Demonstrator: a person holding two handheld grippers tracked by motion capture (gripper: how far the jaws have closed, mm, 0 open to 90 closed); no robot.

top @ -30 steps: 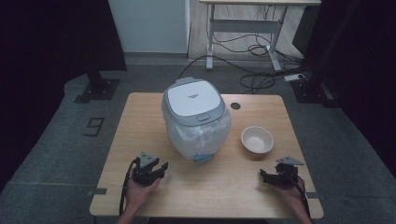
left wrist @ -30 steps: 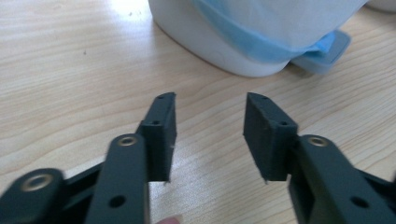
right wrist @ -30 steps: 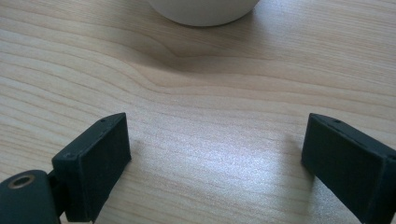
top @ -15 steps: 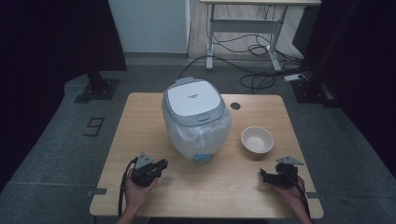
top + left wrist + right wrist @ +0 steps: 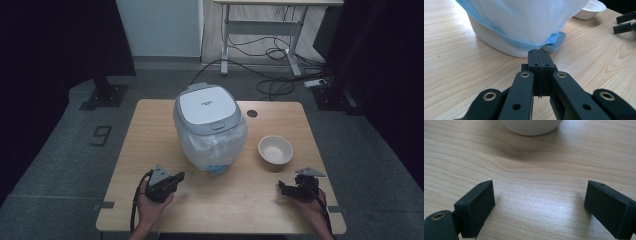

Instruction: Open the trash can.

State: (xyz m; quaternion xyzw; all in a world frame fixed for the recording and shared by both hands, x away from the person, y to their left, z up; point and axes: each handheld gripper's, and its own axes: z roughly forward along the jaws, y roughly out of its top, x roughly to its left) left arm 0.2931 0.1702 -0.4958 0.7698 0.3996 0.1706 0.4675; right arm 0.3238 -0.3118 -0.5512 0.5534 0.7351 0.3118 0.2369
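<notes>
A: Since a second ago, what has moved? The left hand-held gripper (image 5: 172, 178). Its jaws have just been closing and now stand clenched together with nothing between them, as the left gripper view shows, their tips pointing at the lower edge of the rice cooker (image 5: 210, 125).

B: And the cooker itself?

A: It stands where it stood, near the middle of the worktop (image 5: 150, 130), a little toward the far edge, lid down. A thin plastic bag (image 5: 215, 147), whitish with a blue rim, hangs round its body. A small grey tab (image 5: 556, 43) lies at its foot on the near side, just beyond the closed jaw tips and apart from them.

B: What does the closing mean for the work?

A: My guess is a readying move, not a grasp: the pads meet on air, so neither bag nor cooker is taken yet.

B: The other side?

A: The right hand-held gripper (image 5: 287, 189) rests near the worktop's near right corner, jaws released and wide, bare wood between them. An empty white bowl (image 5: 275, 149) sits just beyond it, to the right of the cooker and well apart from it.

B: Count it all.

A: One cooker, one bag, one bowl, two hand-held grippers, and one round cable hole (image 5: 252, 113) toward the far edge.
</notes>
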